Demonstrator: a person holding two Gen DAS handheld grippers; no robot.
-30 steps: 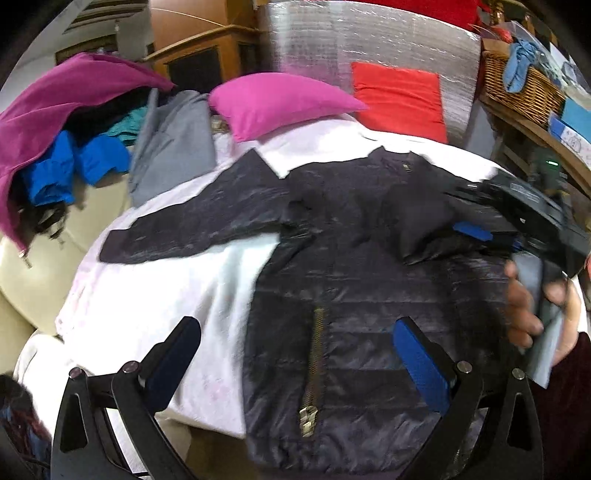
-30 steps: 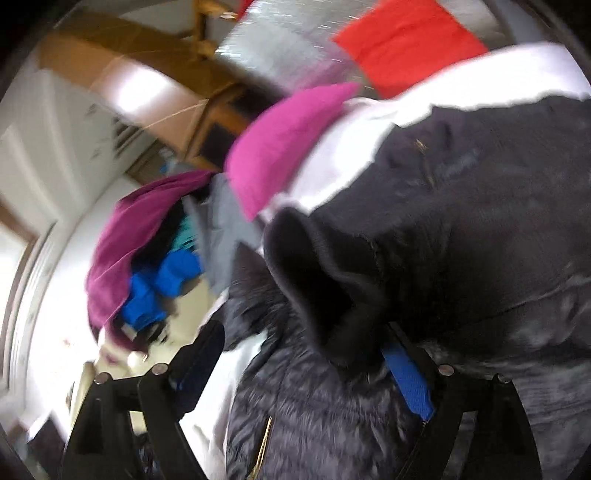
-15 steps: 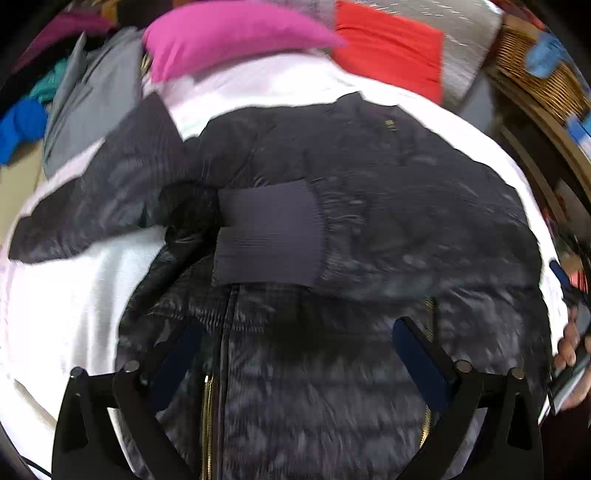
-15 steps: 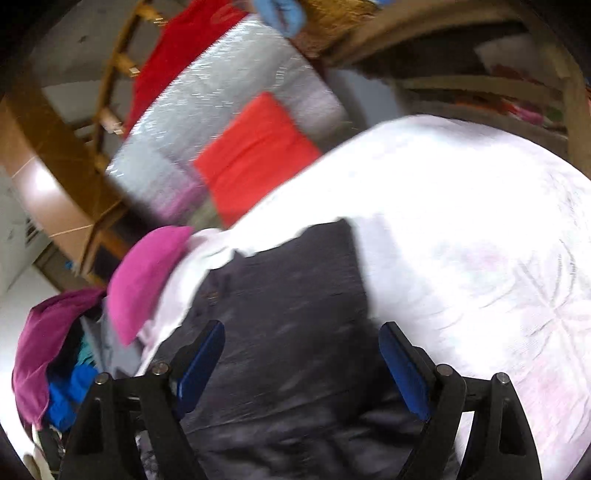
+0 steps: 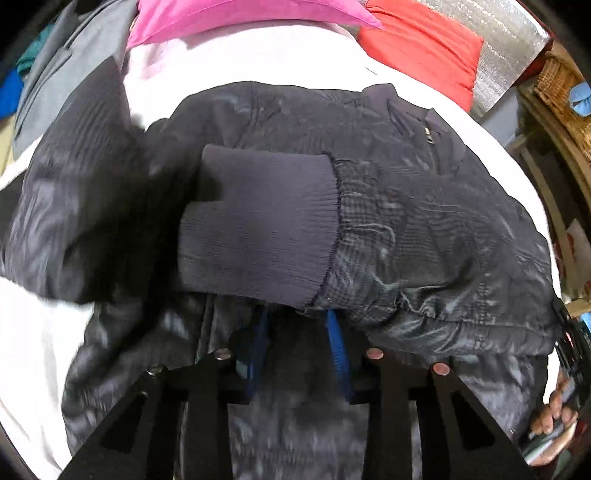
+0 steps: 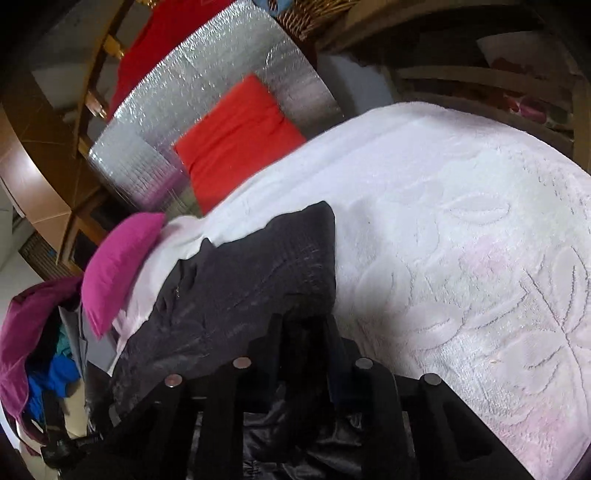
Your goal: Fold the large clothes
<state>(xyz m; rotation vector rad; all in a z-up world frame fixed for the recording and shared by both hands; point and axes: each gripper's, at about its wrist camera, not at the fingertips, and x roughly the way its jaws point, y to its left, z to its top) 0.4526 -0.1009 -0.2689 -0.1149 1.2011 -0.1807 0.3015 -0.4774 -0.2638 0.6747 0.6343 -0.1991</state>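
A black quilted jacket (image 5: pixel 424 229) lies on the white bedspread (image 5: pixel 229 70). One sleeve is folded across its chest, and its ribbed cuff (image 5: pixel 258 221) lies just ahead of my left gripper (image 5: pixel 297 332). That gripper is shut on the sleeve fabric just behind the cuff. In the right wrist view the jacket (image 6: pixel 240 280) lies at the left on the bedspread (image 6: pixel 461 229). My right gripper (image 6: pixel 303 332) is shut on the jacket's right edge. The right gripper and the hand holding it show at the lower right of the left wrist view (image 5: pixel 565 347).
A pink pillow (image 5: pixel 236 14) and a red cushion (image 5: pixel 421 40) lie at the head of the bed against a silver padded board (image 6: pixel 207 107). A pile of grey, blue and magenta clothes (image 6: pixel 33 354) lies at the left. A wicker basket (image 5: pixel 561 81) stands on wooden shelves at the right.
The right gripper let go of the sleeve cuff, moved to the jacket's right edge and shut there. The left gripper moved in over the folded sleeve and shut on it.
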